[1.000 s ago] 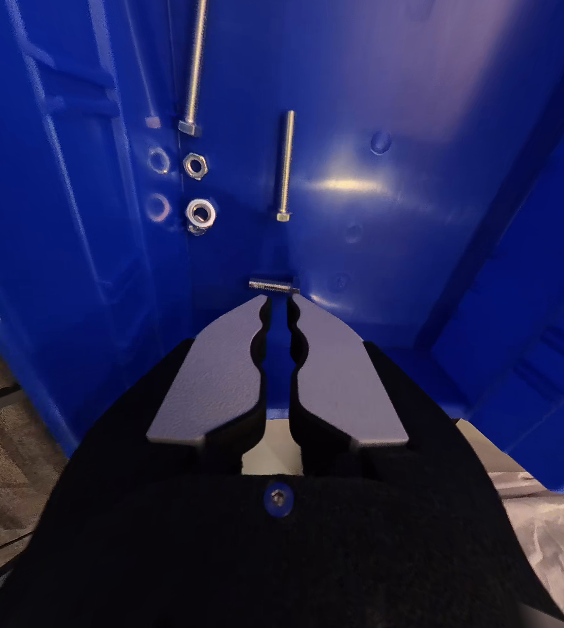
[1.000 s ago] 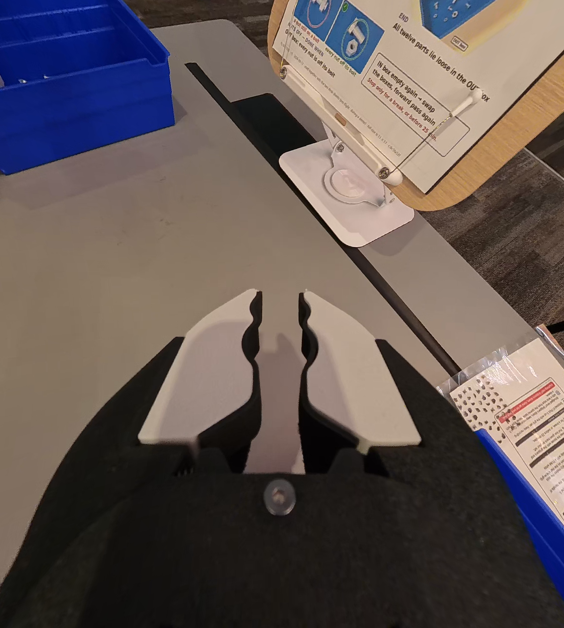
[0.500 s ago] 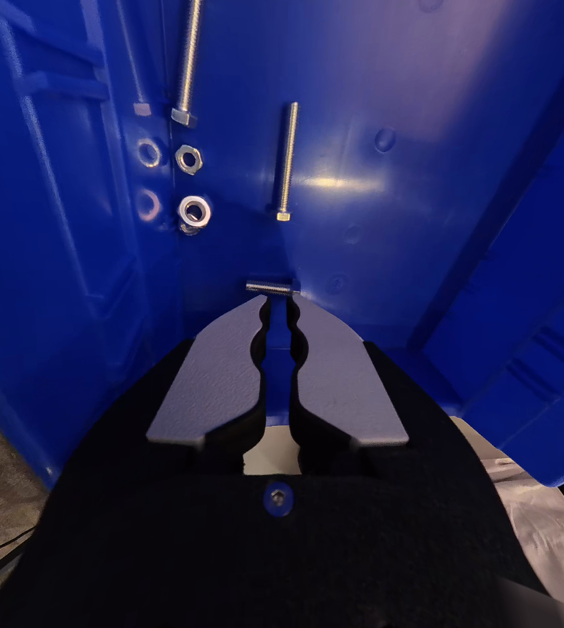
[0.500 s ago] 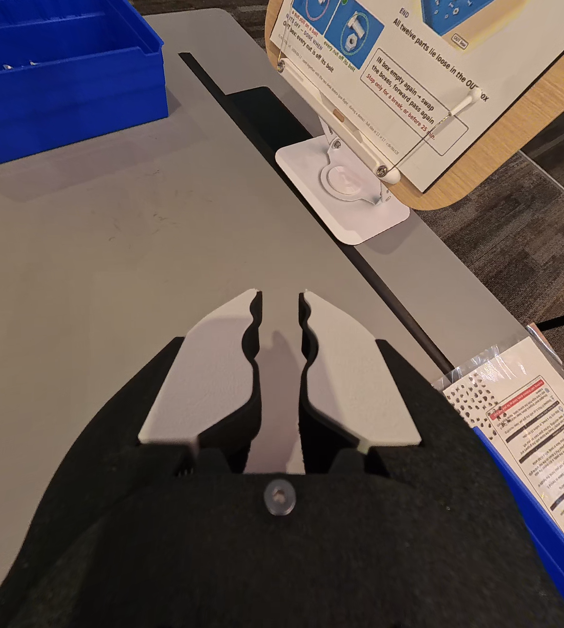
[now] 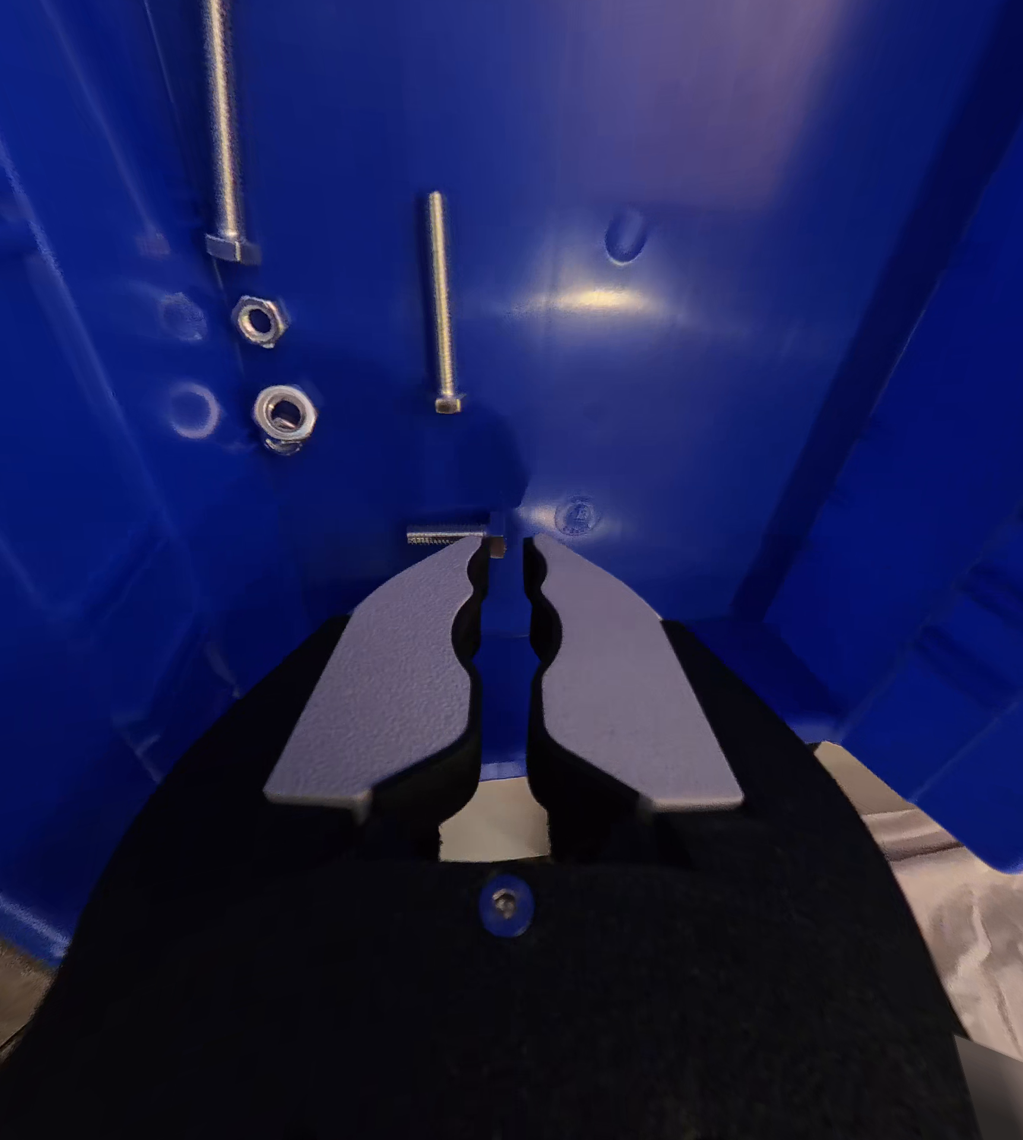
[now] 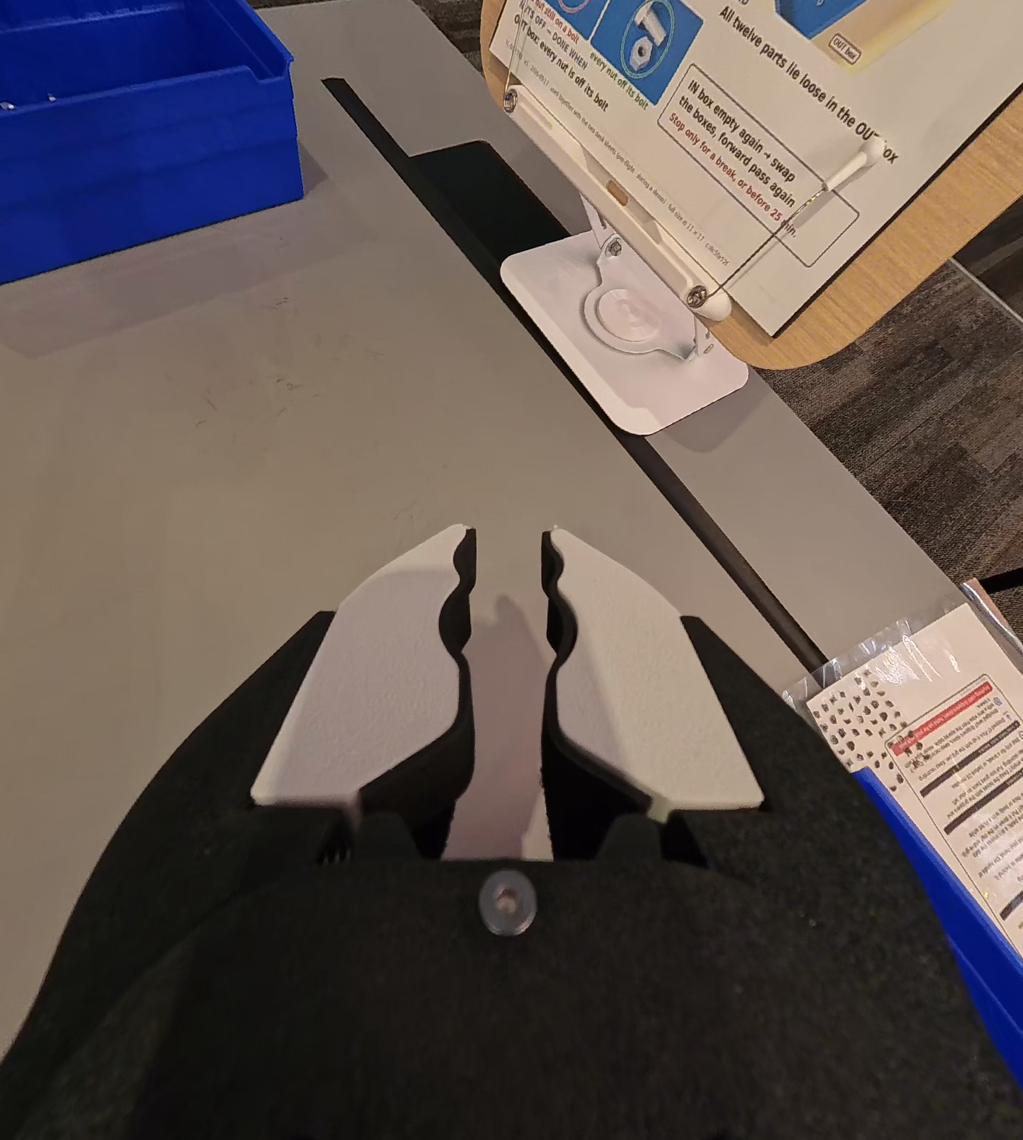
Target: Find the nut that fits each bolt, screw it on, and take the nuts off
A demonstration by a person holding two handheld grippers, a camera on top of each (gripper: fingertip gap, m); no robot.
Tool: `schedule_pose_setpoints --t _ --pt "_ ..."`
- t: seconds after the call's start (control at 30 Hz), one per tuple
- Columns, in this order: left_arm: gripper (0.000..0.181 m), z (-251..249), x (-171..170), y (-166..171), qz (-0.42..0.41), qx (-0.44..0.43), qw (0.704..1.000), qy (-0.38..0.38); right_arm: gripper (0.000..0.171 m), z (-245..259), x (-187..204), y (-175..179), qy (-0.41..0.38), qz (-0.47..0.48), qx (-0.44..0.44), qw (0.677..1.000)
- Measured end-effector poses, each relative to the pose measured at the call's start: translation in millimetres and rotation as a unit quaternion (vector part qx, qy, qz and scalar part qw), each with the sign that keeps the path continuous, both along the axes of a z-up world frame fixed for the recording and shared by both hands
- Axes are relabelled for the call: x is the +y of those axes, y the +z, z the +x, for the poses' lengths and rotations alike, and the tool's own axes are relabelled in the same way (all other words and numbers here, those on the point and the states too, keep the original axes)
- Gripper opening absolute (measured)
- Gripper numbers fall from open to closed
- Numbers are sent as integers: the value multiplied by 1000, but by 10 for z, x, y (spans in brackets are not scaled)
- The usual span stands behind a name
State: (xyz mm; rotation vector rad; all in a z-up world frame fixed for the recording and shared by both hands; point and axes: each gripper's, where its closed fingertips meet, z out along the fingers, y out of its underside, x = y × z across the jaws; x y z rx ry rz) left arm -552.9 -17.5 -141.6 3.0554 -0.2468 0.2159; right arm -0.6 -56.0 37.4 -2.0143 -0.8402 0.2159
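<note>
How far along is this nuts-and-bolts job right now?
Early, it seems. No nut sits on a bolt: the long bolt, the thin bolt and the nuts lie loose in the blue box. The left tongs, slightly open, are at the short bolt's head, not gripping. The right tongs hang empty over the grey table. All matching remains.

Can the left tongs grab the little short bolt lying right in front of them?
Probably yes. The left tongs are open, tips right at the short bolt on the blue bin floor. Its head sits in the gap beside the left tip, with nothing in between. The thin bolt and nuts lie farther off.
</note>
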Motion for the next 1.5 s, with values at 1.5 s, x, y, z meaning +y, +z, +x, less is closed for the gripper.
schedule_pose_setpoints --t 1.5 --pt "17 321 339 207 84 -24 996 -25 18 72 -3 -86 -3 -22 0 1000"
